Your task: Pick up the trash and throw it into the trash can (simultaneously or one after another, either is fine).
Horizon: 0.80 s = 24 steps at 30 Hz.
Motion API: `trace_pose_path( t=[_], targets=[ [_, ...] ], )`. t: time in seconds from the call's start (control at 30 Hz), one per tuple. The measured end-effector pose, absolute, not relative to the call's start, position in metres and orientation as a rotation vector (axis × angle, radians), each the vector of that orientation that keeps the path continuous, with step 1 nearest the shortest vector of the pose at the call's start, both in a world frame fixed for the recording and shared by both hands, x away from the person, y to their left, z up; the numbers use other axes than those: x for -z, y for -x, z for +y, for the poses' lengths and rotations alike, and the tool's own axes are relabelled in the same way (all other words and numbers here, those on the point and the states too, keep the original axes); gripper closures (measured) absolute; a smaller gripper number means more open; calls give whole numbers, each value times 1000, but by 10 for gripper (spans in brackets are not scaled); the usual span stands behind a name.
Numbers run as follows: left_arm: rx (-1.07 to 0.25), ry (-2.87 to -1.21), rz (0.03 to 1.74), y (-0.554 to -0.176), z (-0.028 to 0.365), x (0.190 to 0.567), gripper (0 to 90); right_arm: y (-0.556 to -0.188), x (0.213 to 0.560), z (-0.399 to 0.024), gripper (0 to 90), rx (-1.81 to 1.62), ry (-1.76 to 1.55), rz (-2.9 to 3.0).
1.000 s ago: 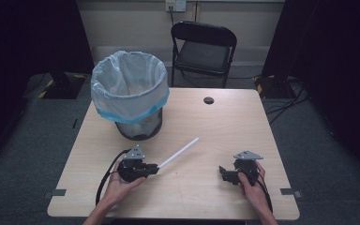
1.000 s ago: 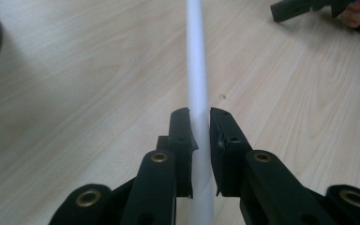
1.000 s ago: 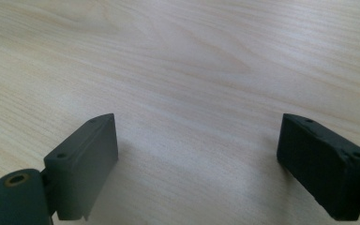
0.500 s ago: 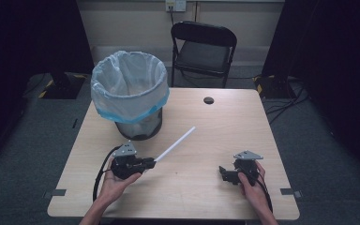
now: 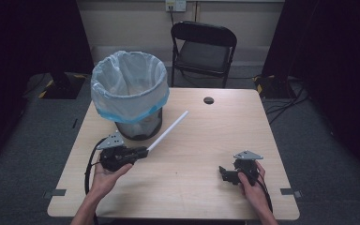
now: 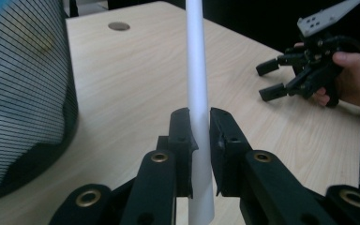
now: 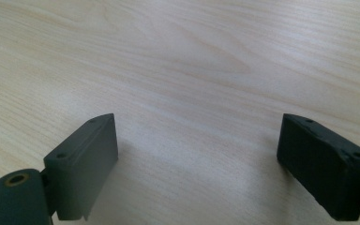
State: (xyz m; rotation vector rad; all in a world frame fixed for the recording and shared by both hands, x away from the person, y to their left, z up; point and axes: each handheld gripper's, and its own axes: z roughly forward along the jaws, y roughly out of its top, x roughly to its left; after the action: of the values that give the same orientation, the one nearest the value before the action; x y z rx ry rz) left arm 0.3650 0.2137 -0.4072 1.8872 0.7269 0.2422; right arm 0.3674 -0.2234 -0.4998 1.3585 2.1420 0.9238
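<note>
Drawn back and lifted since 1 s ago, the left gripper [image 5: 140, 153] clamps the white tube [image 5: 168, 132] beside the lined bin [image 5: 129, 93], likely needing tipping in next, while the right gripper [image 5: 223, 172] rests wide apart.

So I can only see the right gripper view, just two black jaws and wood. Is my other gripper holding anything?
Observer: Yes. The left gripper is shut on a white tube, close to one end.
Operator: Where's the tube pointing?
Observer: In the high view it slants away from the person, with its far end near the bin that has a pale bag in it.
Operator: Is my right gripper near the tube?
Observer: No. The right gripper sits open and apart, low by the table's right side, with bare wood between it and the tube.
</note>
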Motion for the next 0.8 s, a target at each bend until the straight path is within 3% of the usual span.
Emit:
trace_pose_path(
  t=[0.8],
  targets=[
    [-325,-1734,630,-373,219,337,799,-367,500,-223,118,-924,-1359,2142]
  ],
)
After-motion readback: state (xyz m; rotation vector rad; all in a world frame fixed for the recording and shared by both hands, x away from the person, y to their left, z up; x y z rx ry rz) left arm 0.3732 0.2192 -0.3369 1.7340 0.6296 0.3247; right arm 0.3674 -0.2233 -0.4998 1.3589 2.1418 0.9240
